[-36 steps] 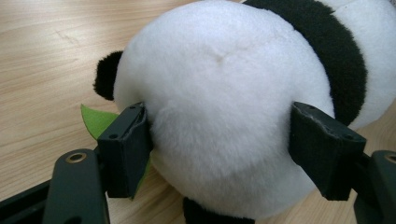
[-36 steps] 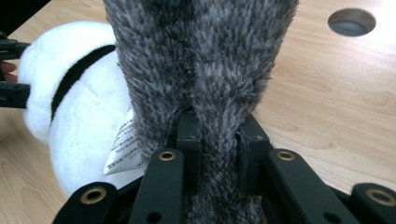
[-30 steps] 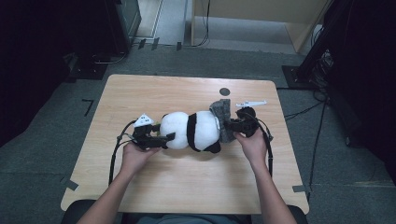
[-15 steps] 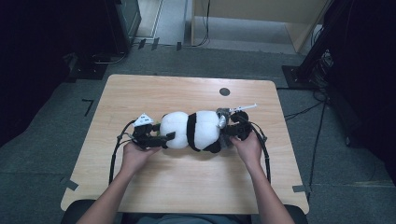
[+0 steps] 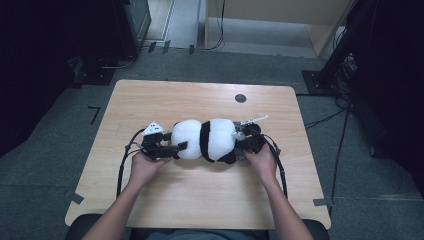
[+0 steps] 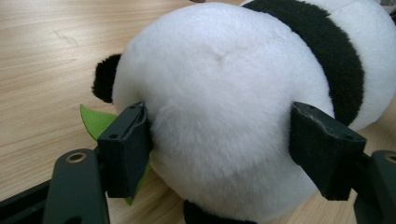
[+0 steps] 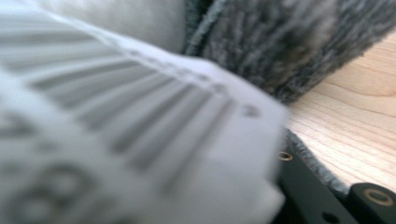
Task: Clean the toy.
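**Panda held at both ends**

The left gripper (image 6: pixel 219 154) has its black jaws spread wide, pads pressing both sides of the round white head of the black-and-white plush panda toy (image 5: pixel 207 140). The right gripper (image 5: pixel 245 141) is closed almost fully at the panda's right end, where dark fur and a white barcode tag (image 7: pixel 130 140) sit against the lens; what it pinches cannot be told. The panda lies lengthwise left to right, head left, mid-table on the light wooden table (image 5: pixel 200 200).
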`<state>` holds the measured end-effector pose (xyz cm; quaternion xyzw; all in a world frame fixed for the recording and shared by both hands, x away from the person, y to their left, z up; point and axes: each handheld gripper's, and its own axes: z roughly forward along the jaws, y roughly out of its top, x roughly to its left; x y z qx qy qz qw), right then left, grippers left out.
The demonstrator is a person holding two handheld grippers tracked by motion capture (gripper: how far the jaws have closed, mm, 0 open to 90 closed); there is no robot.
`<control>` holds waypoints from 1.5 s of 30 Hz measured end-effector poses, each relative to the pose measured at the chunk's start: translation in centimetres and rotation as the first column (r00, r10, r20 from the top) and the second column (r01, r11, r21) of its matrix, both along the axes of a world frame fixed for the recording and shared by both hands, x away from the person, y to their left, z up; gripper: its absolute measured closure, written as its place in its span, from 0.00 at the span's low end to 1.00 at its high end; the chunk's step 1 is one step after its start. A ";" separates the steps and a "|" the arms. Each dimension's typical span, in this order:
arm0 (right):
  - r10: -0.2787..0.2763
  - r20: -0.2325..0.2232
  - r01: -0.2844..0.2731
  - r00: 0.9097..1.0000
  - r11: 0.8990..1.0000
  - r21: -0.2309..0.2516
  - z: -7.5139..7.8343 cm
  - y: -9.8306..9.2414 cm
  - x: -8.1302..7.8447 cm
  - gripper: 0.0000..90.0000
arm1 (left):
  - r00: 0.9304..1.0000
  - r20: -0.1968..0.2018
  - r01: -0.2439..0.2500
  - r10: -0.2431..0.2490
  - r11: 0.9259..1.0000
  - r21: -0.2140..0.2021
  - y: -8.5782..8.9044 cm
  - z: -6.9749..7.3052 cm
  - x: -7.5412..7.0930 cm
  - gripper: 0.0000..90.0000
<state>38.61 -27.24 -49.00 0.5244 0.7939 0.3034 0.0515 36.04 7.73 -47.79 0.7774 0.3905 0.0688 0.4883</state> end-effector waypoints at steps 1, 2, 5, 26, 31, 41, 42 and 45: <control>-0.001 0.001 0.001 1.000 1.000 -0.016 0.0 -0.2 0.0 0.85 | 1.000 0.001 0.002 -0.002 1.000 0.003 0.0 0.0 0.0 0.28; -0.008 -0.004 0.008 1.000 1.000 -0.021 0.1 -0.4 0.0 0.85 | 1.000 0.000 0.002 -0.002 1.000 0.006 0.0 0.0 0.0 0.28; -0.024 -0.022 0.024 0.999 1.000 -0.012 0.3 -0.8 -0.1 0.85 | 1.000 0.001 0.003 -0.003 1.000 0.012 0.0 0.1 -0.1 0.28; -0.057 0.155 0.043 0.986 0.995 0.095 7.5 -3.4 -2.5 0.85 | 1.000 -0.010 0.001 0.000 1.000 0.023 -0.2 0.3 -0.1 0.31; -0.032 0.222 0.003 0.975 0.992 0.130 10.5 -2.9 -3.6 0.85 | 1.000 -0.006 -0.001 0.001 1.000 0.026 -0.3 0.4 -0.1 0.32; 0.127 0.288 -0.168 0.949 0.978 0.122 12.7 2.0 -5.3 0.84 | 1.000 -0.010 -0.001 0.001 0.999 0.042 -0.4 0.8 -0.2 0.32; 0.144 0.281 -0.183 0.949 0.976 0.117 12.4 2.7 -5.2 0.84 | 1.000 -0.011 0.000 0.001 0.999 0.044 -0.4 0.8 -0.2 0.32; 0.178 0.262 -0.212 0.948 0.971 0.107 11.8 4.2 -5.1 0.84 | 1.000 -0.011 0.000 0.001 0.999 0.047 -0.4 0.8 -0.2 0.32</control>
